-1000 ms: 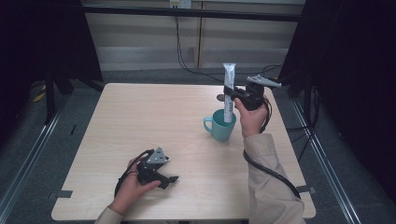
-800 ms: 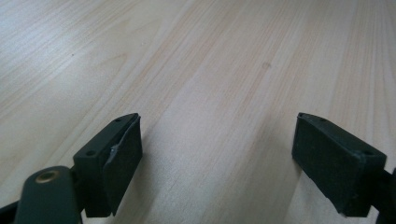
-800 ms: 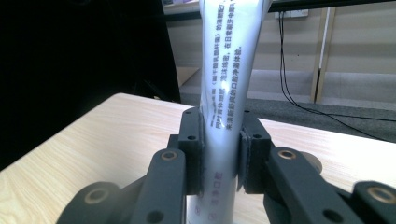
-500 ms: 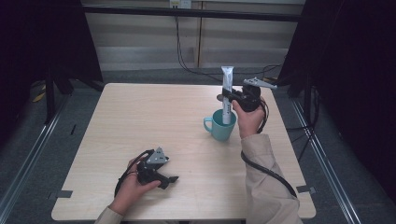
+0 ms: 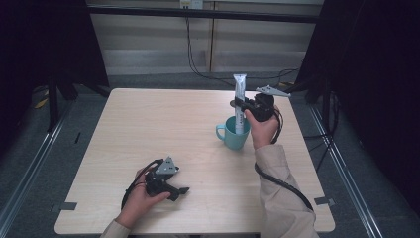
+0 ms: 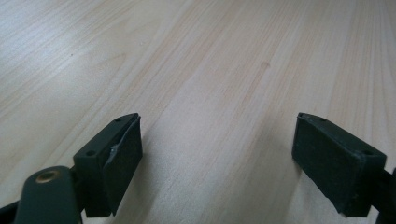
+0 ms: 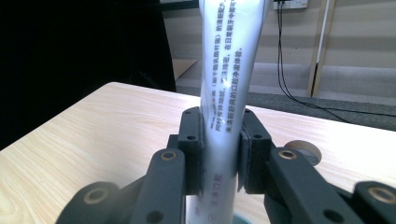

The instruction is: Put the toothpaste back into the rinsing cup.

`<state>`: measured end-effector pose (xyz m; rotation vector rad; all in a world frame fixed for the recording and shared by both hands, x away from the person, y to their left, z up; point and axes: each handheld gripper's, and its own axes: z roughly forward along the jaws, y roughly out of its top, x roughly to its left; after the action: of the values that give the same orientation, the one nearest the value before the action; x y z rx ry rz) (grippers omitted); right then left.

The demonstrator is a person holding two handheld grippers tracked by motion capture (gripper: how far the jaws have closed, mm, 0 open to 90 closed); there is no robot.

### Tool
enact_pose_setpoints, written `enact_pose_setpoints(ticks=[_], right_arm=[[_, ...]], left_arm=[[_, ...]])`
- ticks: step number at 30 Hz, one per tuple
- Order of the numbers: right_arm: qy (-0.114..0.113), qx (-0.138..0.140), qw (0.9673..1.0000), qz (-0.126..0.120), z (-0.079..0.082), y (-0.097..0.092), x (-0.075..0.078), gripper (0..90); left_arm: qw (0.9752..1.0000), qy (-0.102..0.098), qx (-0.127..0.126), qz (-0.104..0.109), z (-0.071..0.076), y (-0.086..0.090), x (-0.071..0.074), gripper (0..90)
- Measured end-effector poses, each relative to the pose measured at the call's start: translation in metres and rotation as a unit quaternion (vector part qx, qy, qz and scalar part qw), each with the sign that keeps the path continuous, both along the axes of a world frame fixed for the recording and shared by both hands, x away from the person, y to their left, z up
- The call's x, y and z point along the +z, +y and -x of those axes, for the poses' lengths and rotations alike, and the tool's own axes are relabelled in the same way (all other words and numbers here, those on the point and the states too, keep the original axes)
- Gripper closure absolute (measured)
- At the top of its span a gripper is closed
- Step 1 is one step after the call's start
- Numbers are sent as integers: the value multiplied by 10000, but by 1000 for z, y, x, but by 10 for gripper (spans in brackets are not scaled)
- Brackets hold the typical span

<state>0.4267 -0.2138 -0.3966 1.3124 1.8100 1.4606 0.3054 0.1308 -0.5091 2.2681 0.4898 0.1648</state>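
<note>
the right gripper [image 7: 219, 154] is squeezing the tube [image 7: 223, 93] upright over the cup [image 5: 236, 133]; keep it vertical while lowering; the left gripper [image 6: 229, 154] is resting open

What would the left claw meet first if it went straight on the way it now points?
Probably just the bare table: the open left claw points low across the wood, with nothing ahead of it as far as its view reaches.
</note>
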Motion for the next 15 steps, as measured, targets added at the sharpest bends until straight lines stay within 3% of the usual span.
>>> enact_pose_setpoints(ticks=[15], right_arm=[[74,33,9999,84,3,2,-10,742]], left_arm=[[10000,-6,-21,-40,0,0,0,159]])
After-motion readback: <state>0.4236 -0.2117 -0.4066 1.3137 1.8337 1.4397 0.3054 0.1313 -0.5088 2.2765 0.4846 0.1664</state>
